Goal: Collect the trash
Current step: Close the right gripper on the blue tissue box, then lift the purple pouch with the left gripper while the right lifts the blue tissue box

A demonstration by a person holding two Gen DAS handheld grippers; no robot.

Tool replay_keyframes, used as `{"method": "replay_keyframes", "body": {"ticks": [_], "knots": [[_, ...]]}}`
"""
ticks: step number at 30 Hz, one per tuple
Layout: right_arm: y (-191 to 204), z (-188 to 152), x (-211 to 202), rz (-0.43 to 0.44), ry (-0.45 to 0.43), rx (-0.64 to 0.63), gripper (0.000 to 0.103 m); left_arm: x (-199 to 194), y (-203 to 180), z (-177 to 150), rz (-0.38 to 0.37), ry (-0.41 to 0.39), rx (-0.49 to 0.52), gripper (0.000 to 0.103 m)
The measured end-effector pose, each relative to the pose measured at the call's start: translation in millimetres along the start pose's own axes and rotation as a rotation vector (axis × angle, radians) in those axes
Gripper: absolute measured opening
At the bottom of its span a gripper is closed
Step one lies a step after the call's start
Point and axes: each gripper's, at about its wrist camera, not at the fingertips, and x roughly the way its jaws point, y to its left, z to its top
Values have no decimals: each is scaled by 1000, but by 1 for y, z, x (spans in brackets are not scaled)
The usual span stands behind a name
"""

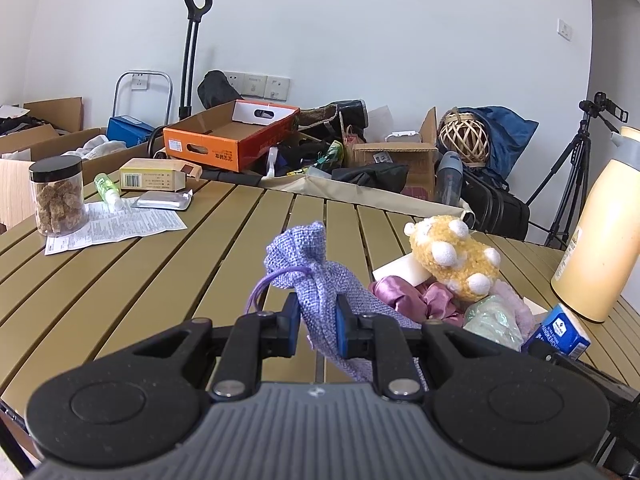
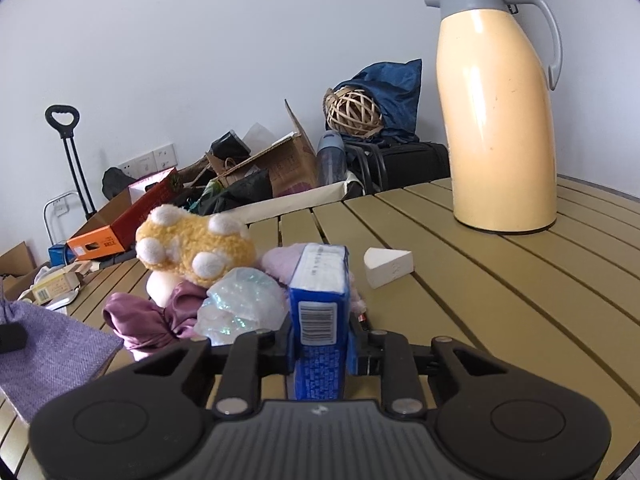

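The right gripper [image 2: 319,342] pinches a small blue tissue box [image 2: 319,304] that stands upright between its pads, a barcode on the end facing the camera and small white print down its side, too blurred for me to read. From the left wrist view the box shows part of the word "HANDKERCHIEF", I believe. The left gripper [image 1: 317,326] is pressed tight on a lilac woven drawstring pouch [image 1: 316,280], on the slatted table [image 1: 160,280].

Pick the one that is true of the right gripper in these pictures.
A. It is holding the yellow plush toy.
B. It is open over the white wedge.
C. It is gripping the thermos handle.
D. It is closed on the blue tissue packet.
D: in the right wrist view the right gripper has both pads pressed against the blue tissue packet.
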Motion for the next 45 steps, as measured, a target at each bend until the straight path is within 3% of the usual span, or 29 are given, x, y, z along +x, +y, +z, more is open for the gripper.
{"method": "replay_keyframes", "body": {"ticks": [24, 39, 45], "knots": [[12, 14, -63, 103, -46, -85, 22, -32, -10, 0, -71, -18, 39, 18], [18, 17, -130, 160, -88, -133, 22, -89, -10, -10, -100, -59, 81, 18], [16, 5, -153, 172, -48, -111, 22, -111, -10, -24, -103, -44, 96, 18]]}}
